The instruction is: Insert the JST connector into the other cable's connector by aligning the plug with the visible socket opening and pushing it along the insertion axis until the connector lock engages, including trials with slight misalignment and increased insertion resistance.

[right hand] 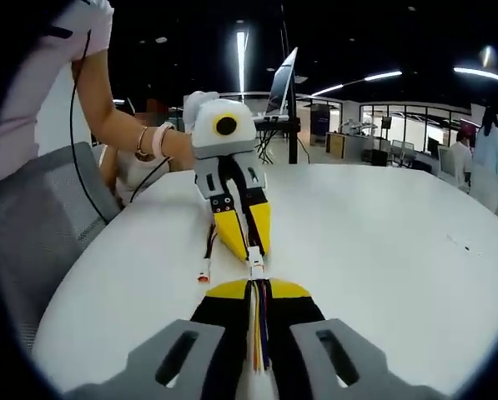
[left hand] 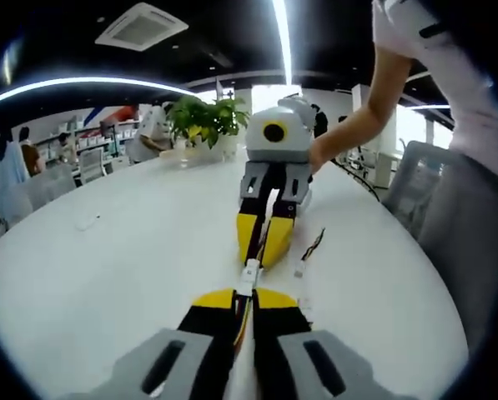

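Connectors (left hand: 250, 275) were held tip to tip above the white surface (left hand: 107, 267), each cable clamped in closed jaws of the left gripper (left hand: 245, 310) and the right gripper (right hand: 258, 293), with locking unconfirmed.

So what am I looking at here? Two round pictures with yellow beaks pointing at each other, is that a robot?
No robot: a person holds a hand tool with two jaws in each hand. A camera rides on each tool, so each round picture looks along its own jaws at the other tool. In the left gripper view, the left gripper rises from the bottom and the right gripper faces it; the right gripper view is the reverse. Both stand over a round white table. Each gripper is shut on a cable of thin coloured wires, and the two white connectors meet tip to tip between them. Whether they have locked, I cannot tell. A spare cable lies loose on the table beside them. A potted plant stands further back.
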A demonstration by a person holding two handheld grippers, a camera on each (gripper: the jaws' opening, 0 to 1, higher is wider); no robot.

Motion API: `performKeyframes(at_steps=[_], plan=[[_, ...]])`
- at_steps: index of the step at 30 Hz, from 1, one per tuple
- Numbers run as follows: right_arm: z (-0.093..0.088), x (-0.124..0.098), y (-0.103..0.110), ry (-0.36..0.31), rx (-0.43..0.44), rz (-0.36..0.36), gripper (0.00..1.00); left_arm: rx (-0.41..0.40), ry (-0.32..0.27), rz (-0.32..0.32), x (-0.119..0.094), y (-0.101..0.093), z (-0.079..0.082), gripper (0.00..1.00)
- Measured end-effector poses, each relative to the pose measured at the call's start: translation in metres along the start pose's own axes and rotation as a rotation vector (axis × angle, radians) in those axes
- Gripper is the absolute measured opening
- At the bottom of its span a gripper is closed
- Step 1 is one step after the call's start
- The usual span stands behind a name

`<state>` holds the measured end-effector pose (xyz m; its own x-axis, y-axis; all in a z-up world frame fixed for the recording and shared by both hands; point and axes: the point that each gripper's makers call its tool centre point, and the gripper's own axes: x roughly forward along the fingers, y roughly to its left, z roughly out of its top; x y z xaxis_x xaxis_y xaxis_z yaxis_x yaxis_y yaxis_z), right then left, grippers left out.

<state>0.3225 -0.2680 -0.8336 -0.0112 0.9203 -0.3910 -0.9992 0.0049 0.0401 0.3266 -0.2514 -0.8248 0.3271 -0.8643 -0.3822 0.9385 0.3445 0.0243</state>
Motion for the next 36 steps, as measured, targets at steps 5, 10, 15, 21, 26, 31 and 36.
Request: performKeyframes(at_steps=[5, 10, 15, 21, 26, 31, 36], plan=[[0.004, -0.001, 0.001, -0.038, 0.023, 0.034, 0.04, -0.018, -0.036, -0.024, 0.0, -0.004, 0.007, 0.0], [0.007, -0.005, 0.004, -0.06, 0.048, 0.063, 0.04, -0.041, -0.065, -0.045, -0.002, -0.006, 0.011, 0.0], [0.01, -0.006, 0.005, -0.086, 0.103, 0.067, 0.04, -0.085, -0.095, -0.05, -0.005, 0.0, 0.01, 0.0], [0.009, -0.007, 0.004, -0.089, 0.092, 0.076, 0.03, -0.09, -0.103, -0.056, -0.001, -0.004, 0.012, 0.0], [0.007, -0.007, 0.0, -0.09, 0.096, 0.075, 0.03, -0.093, -0.102, -0.056, 0.0, -0.003, 0.011, 0.0], [0.005, -0.005, -0.003, -0.092, 0.104, 0.066, 0.03, -0.1, -0.097, -0.044, 0.001, 0.001, 0.008, 0.0], [0.003, -0.003, -0.008, -0.113, 0.1, 0.064, 0.03, -0.108, -0.108, -0.046, 0.003, 0.009, 0.002, 0.0]])
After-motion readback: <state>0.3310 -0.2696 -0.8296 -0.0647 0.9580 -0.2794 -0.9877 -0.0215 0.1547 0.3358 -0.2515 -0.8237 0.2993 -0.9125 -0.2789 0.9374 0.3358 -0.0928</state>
